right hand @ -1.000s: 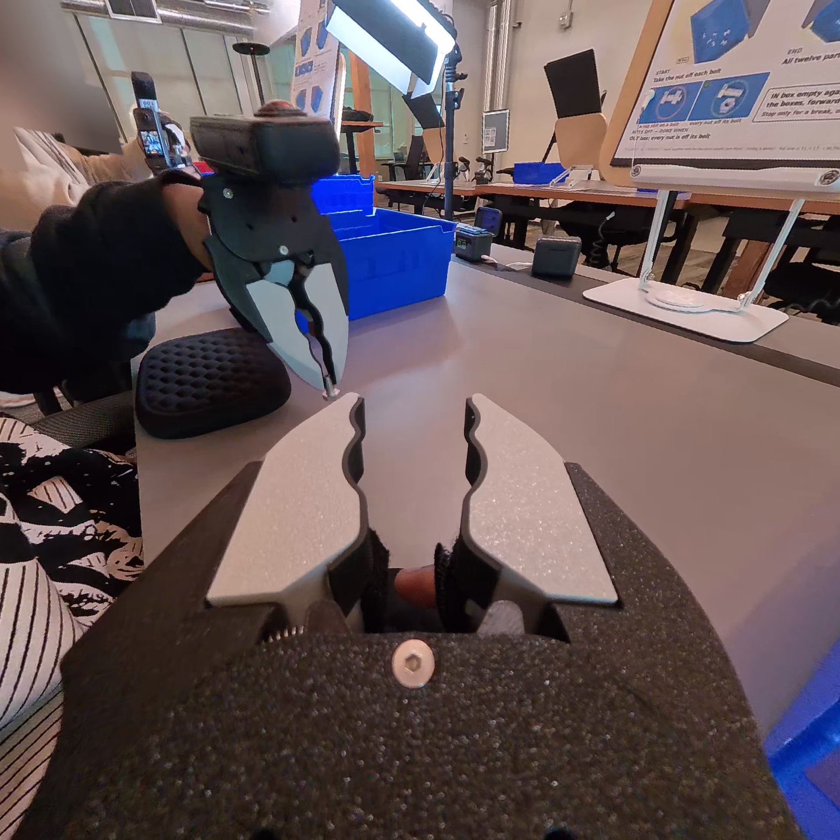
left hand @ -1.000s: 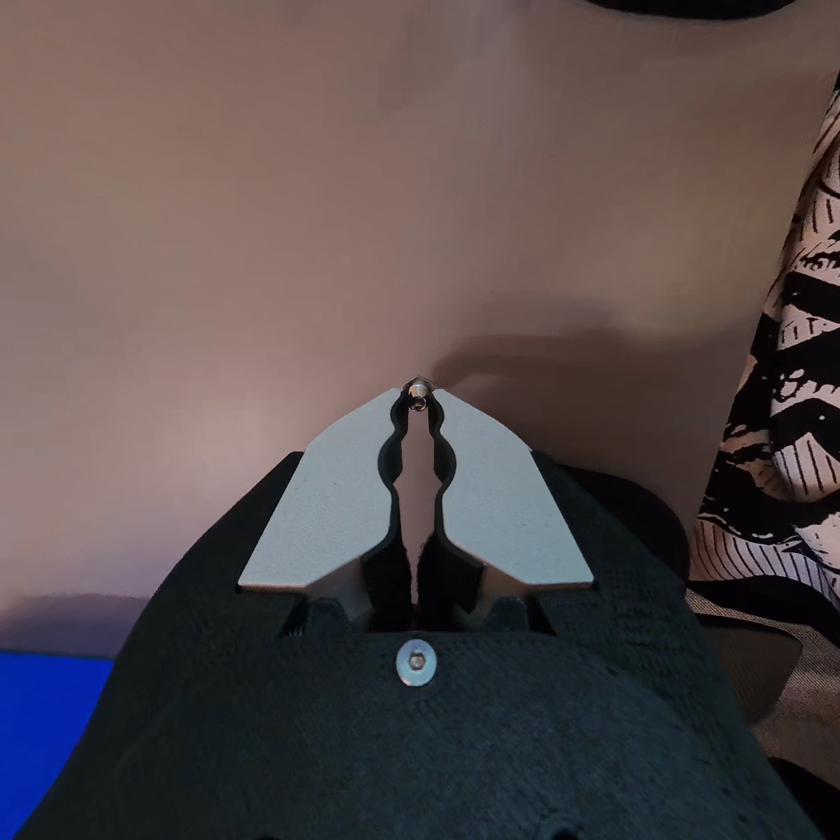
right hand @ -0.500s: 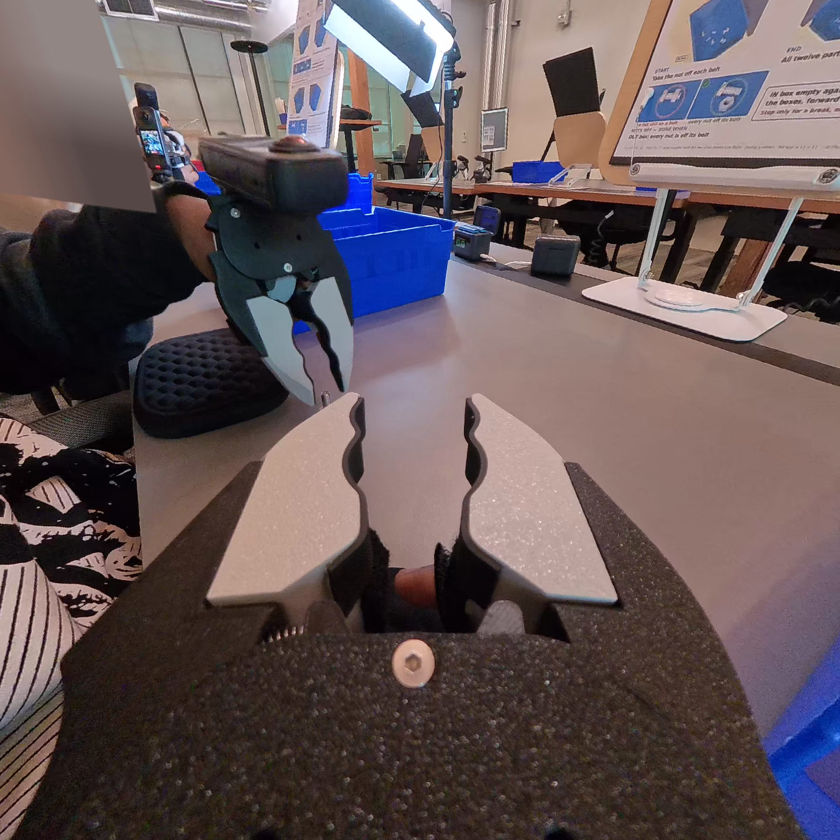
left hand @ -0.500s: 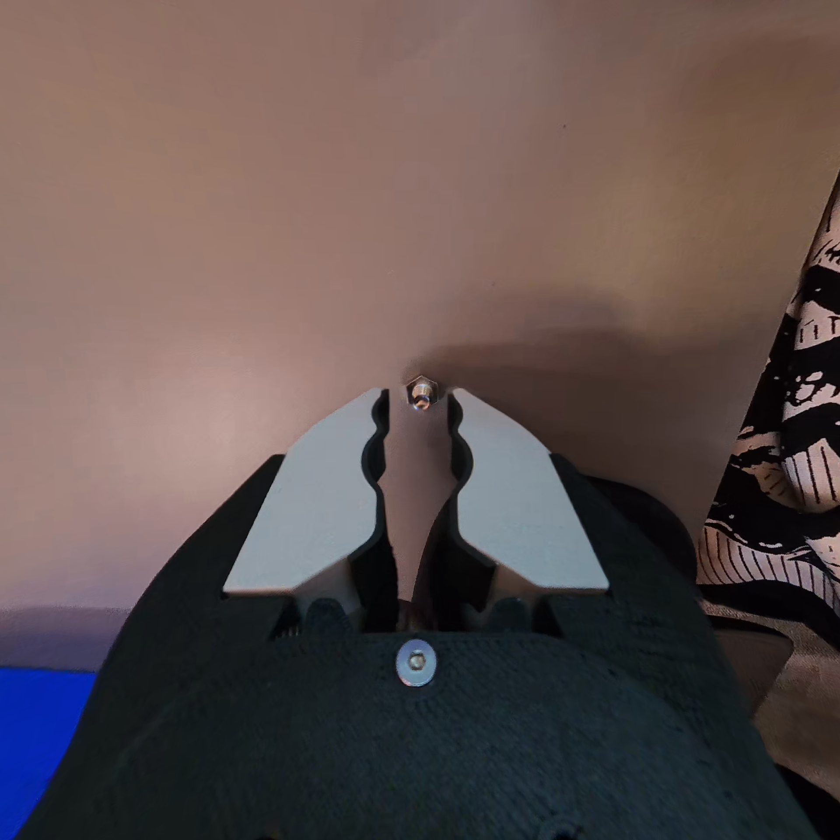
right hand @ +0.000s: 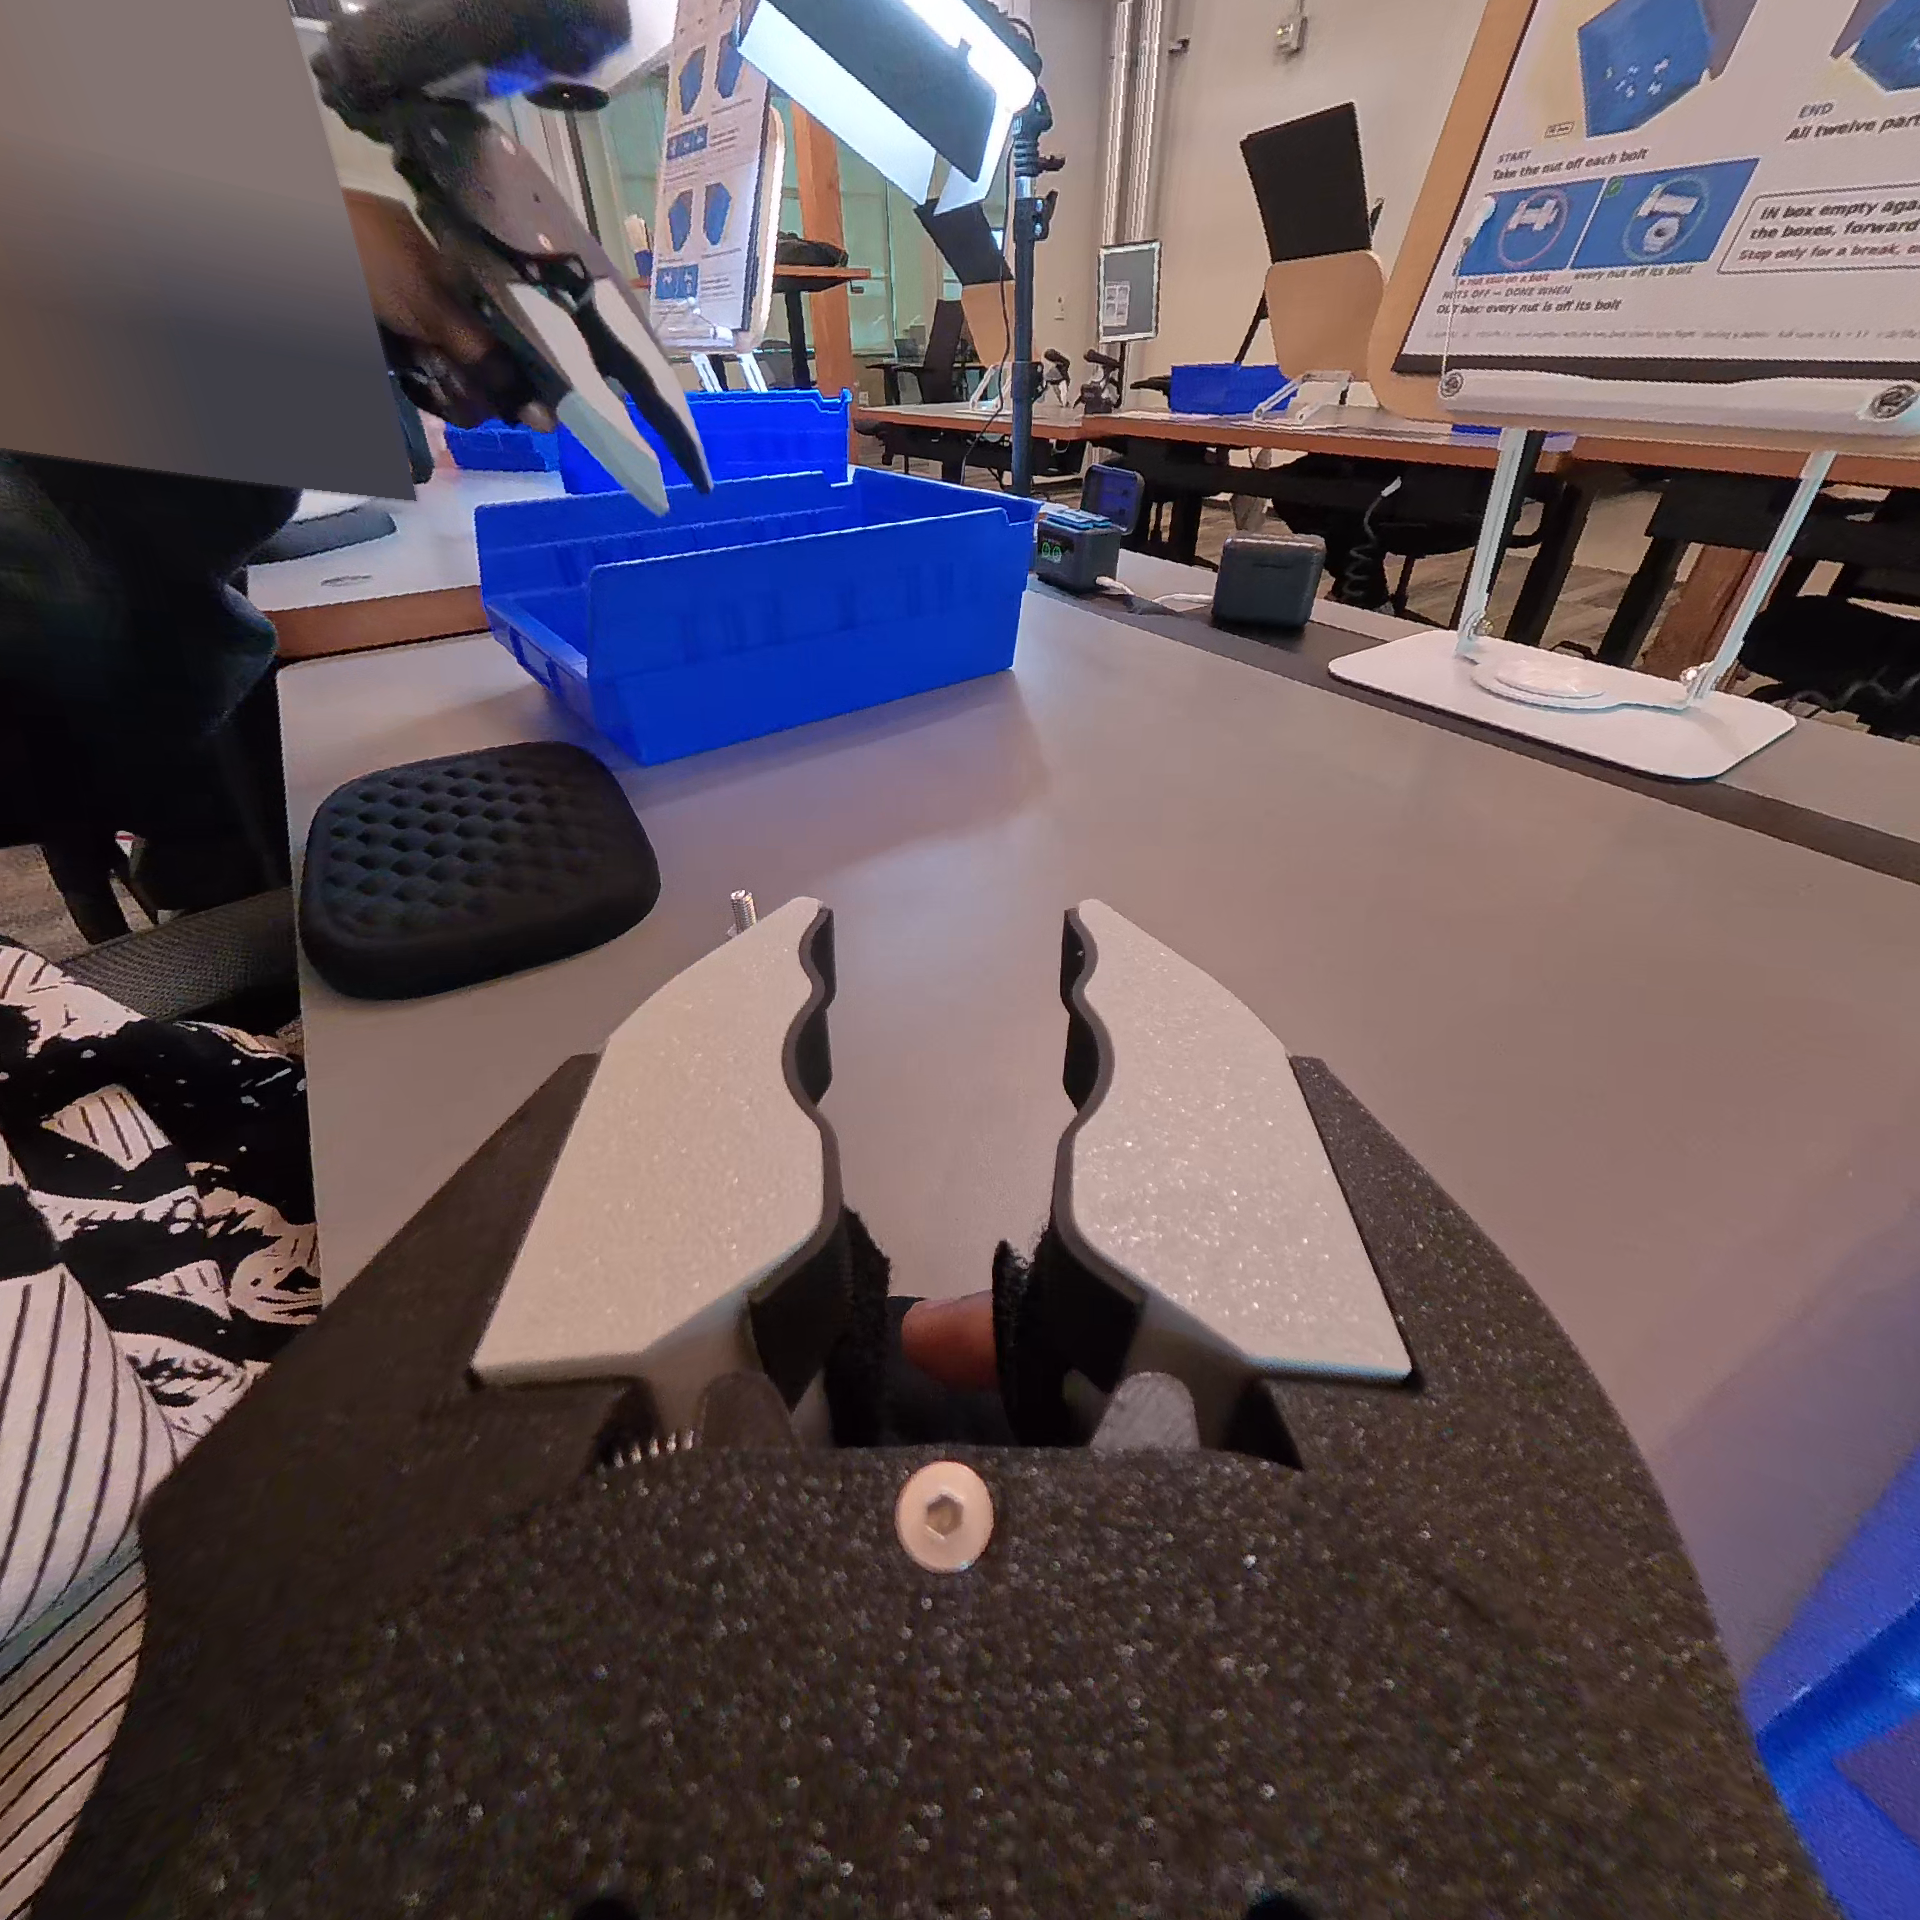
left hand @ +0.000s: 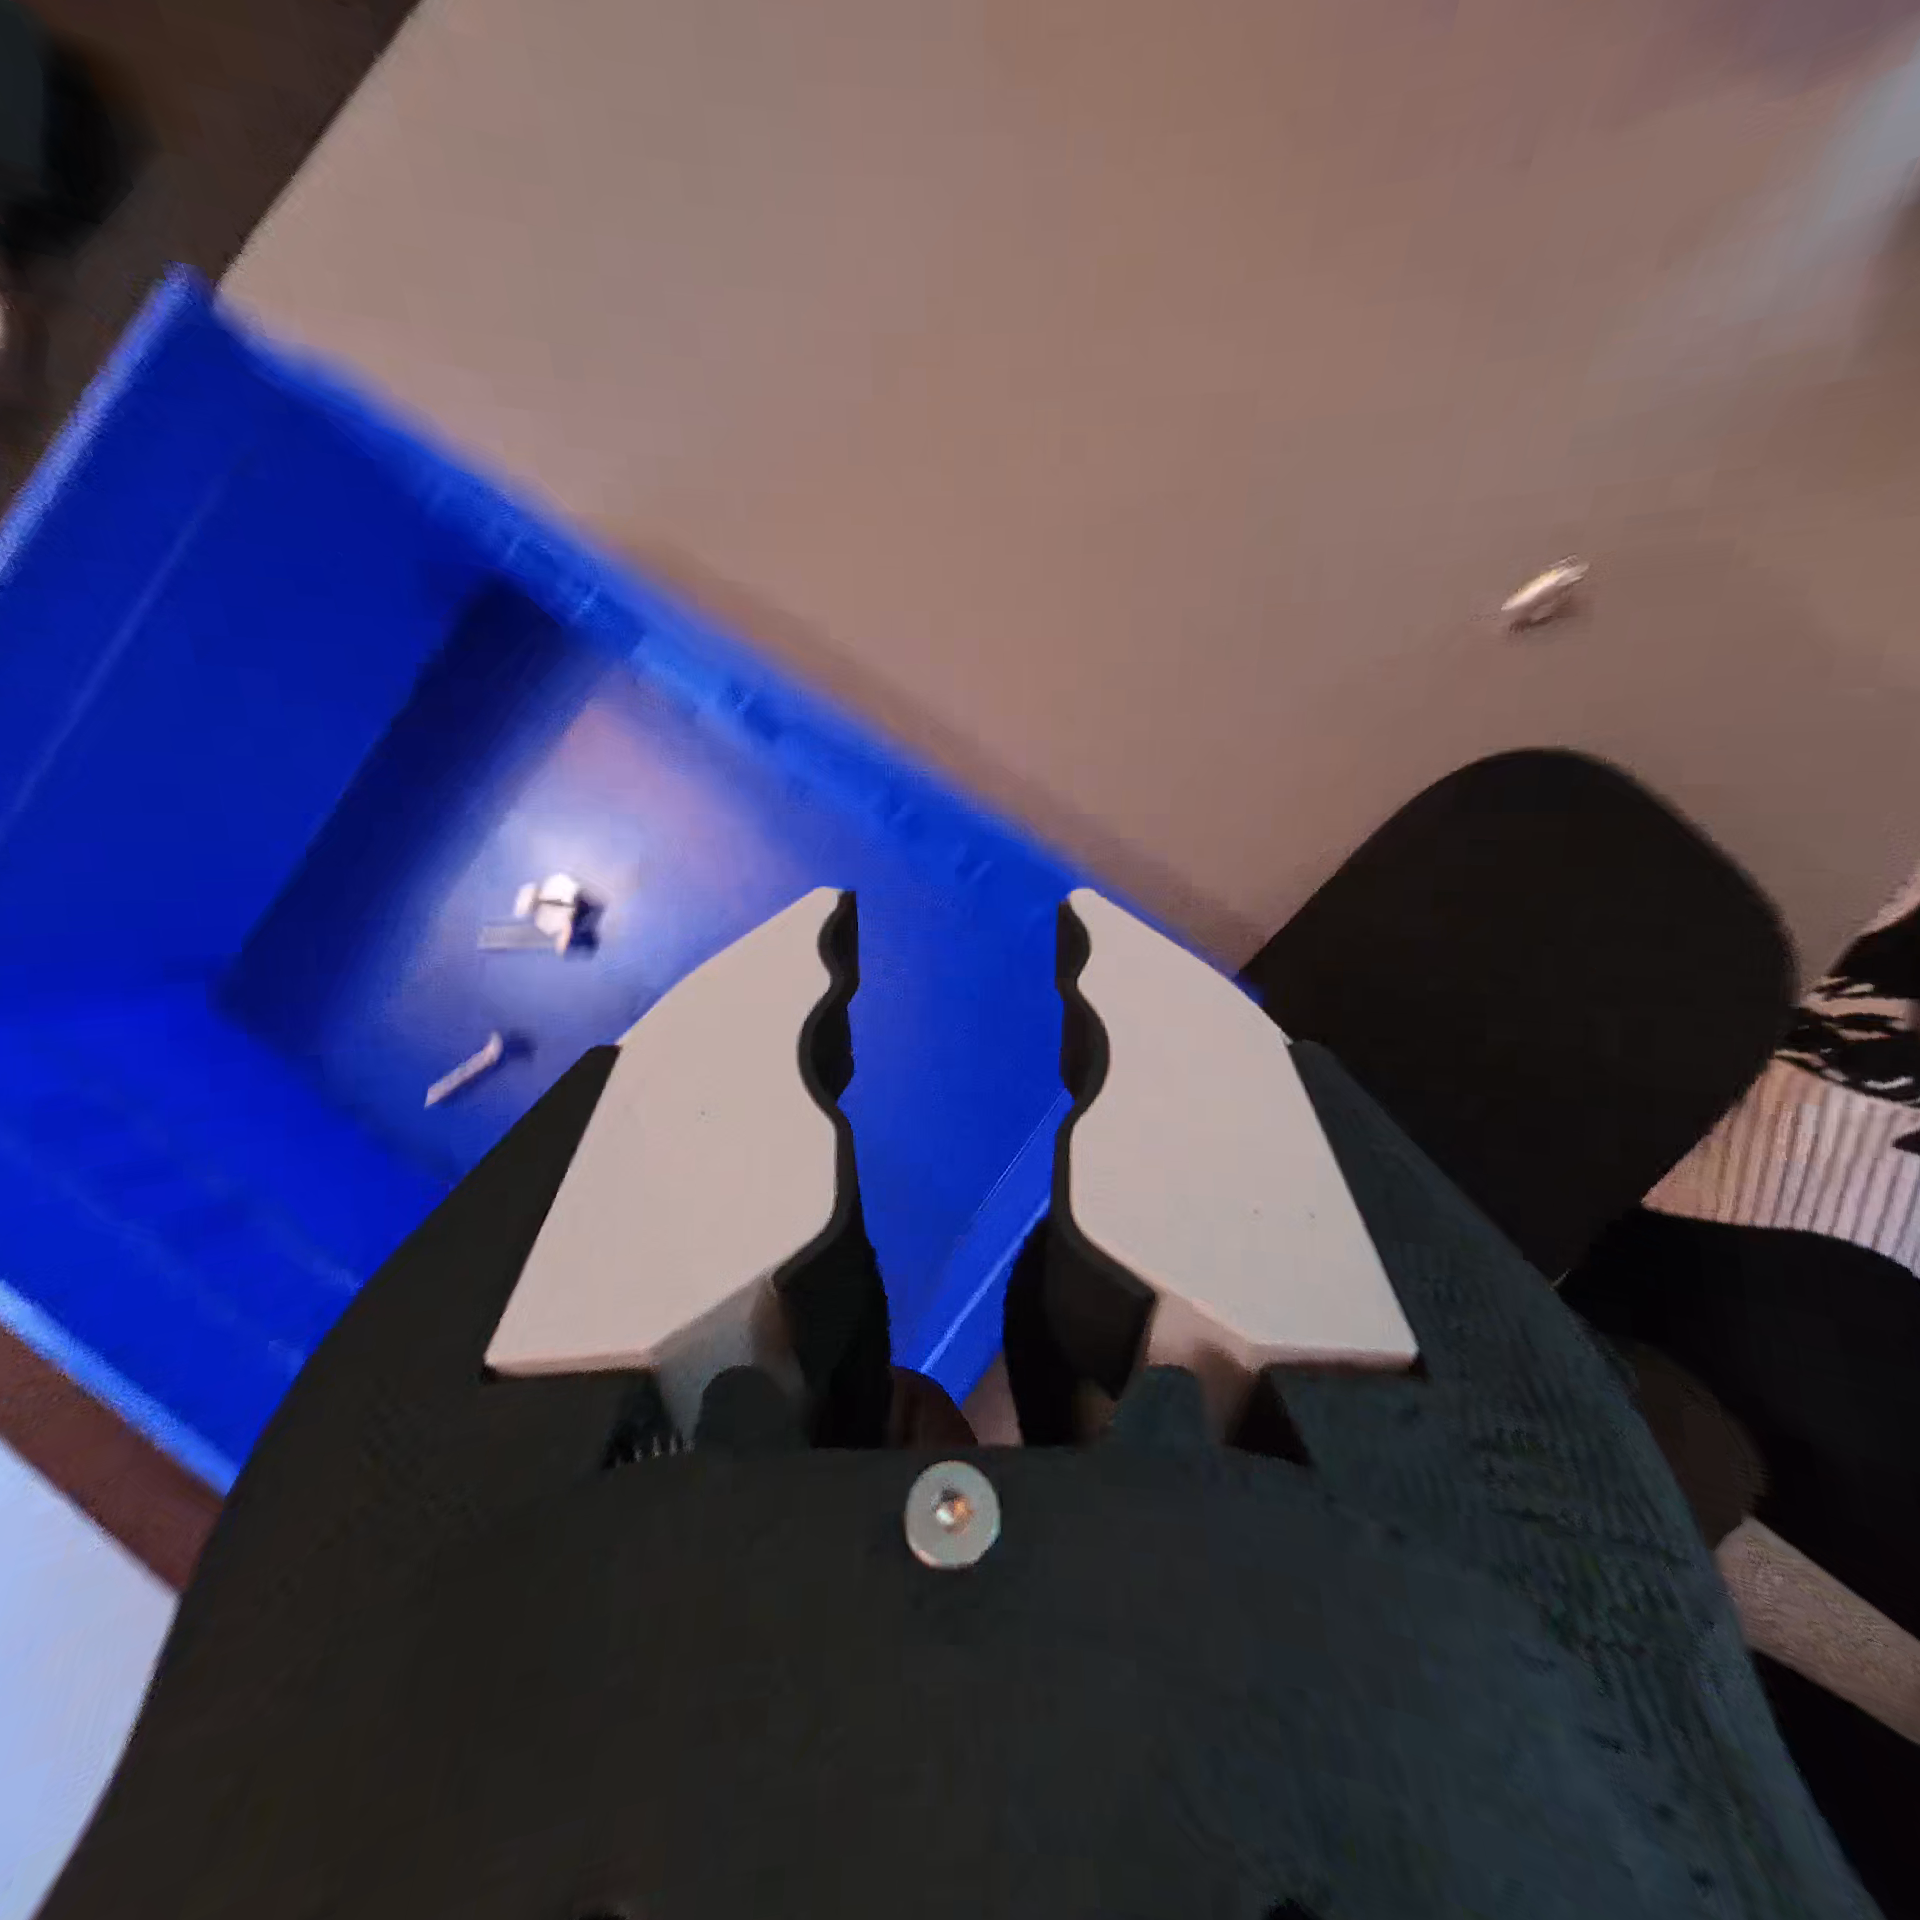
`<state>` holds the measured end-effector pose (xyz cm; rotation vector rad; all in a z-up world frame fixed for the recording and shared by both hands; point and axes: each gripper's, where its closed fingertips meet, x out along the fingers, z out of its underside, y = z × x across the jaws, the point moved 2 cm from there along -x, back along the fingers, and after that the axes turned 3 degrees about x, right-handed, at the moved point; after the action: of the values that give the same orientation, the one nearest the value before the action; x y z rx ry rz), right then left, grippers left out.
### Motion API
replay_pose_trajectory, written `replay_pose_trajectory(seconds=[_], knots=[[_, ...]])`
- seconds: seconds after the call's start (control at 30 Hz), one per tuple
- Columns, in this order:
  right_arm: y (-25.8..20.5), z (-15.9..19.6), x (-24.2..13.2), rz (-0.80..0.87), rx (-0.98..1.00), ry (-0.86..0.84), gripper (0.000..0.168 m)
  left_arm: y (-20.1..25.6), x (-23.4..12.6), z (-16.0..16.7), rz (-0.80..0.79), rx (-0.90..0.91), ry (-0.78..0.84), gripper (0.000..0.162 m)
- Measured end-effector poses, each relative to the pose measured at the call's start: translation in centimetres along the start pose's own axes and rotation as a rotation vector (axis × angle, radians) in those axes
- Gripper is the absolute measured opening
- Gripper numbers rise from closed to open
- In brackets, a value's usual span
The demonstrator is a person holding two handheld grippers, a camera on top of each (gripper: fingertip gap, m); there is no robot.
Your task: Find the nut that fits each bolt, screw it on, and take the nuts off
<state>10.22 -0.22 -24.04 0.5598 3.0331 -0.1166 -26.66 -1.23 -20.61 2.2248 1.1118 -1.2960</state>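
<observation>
Tongs on your left [left hand: 956,914] hang above the blue bin [left hand: 260,665], fingers apart and holding nothing. Small metal pieces [left hand: 545,920] lie on the bin floor, too blurred to tell bolt from nut. Your right tongs [right hand: 945,920] are apart too, empty, low over the grey counter [right hand: 1299,935]. One bolt [right hand: 742,907] stands upright on the counter, just beside the right tongs' left fingertip and near the black pad [right hand: 473,862].
</observation>
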Motion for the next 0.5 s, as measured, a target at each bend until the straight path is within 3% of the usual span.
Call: replay_pose_trajectory(seconds=[0.1, 0.23, 0.5], knots=[[0.0, 0.0, 0.0, 0.001, 0.000, -0.004, 0.042, -3.1, 0.9, 4.2, 0.004, -0.095, -0.097, 0.034], [0.1, 0.1, 0.1, 0.002, 0.003, -0.009, 0.042, -3.9, 4.2, 8.4, 0.060, -0.073, -0.229, 0.034], [0.1, 0.2, 0.2, 0.004, 0.006, -0.023, 0.042, -4.5, 6.7, 10.5, 0.077, 0.025, -0.282, 0.032]])
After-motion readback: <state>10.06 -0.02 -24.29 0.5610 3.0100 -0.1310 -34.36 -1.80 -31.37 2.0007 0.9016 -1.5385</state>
